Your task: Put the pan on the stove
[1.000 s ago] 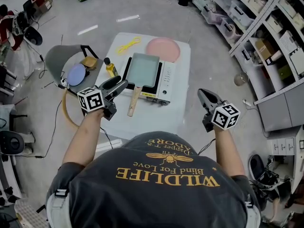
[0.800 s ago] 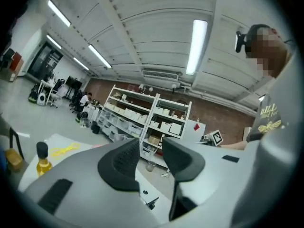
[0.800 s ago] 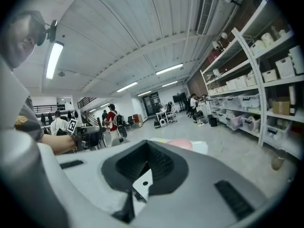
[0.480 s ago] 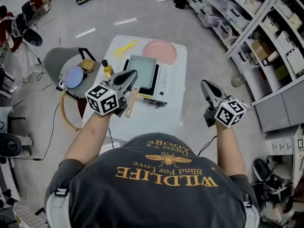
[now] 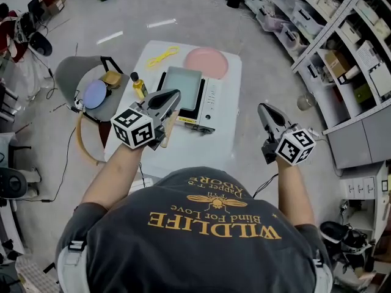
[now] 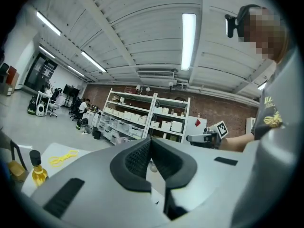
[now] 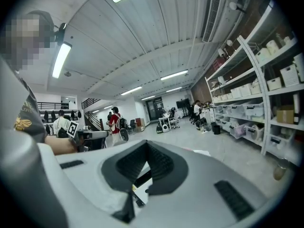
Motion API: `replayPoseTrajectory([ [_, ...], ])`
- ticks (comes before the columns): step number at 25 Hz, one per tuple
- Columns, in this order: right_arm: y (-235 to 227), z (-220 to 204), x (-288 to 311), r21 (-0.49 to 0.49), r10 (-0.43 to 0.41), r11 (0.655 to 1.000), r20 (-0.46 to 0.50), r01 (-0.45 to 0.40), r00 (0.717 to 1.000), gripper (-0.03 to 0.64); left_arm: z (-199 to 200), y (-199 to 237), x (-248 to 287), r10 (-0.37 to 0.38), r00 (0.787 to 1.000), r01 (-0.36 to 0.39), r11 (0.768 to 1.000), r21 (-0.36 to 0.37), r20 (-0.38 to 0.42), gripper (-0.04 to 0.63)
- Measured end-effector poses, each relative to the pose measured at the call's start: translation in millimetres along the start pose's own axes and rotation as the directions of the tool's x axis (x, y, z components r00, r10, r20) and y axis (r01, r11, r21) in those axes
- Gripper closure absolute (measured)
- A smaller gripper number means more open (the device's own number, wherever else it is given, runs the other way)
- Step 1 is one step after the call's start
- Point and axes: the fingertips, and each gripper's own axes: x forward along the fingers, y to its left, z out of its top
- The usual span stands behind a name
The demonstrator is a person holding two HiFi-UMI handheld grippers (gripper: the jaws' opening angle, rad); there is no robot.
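Observation:
A rectangular grey-green pan [image 5: 182, 85] lies on the portable stove [image 5: 211, 105] on the white table [image 5: 183, 151]. Its wooden handle [image 5: 169, 129] sticks out toward me, partly hidden behind my left gripper. My left gripper [image 5: 174, 94] hovers raised above the table's near left, over the handle and apart from it, shut with nothing between its pads [image 6: 151, 139]. My right gripper [image 5: 261, 107] is held up off the table's right edge, its tips [image 7: 146, 144] together and empty. Both gripper views look out level across the room, not at the pan.
A pink plate [image 5: 206, 62] and a yellow cord [image 5: 162, 57] lie at the table's far end. A yellow oil bottle [image 5: 140, 85] stands left of the stove. A chair [image 5: 79, 78] with items is at the left, and storage shelves [image 5: 342, 35] run along the right.
My left gripper has risen and swung right over the pan handle, and its jaws have gone from open to shut. The right gripper has barely moved.

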Motion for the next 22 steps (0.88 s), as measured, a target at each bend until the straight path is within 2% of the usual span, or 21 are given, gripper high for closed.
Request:
replayPoseTrajectory([
  [22, -2.4, -1.4, 3.5, -0.047, -0.003, 0.999, -0.031, 0.001, 1.000, 0.617, -2.6, -4.7, 5.9, -0.002, 1.000, 0.002, 1.000, 0.014, -0.016, 0.598],
])
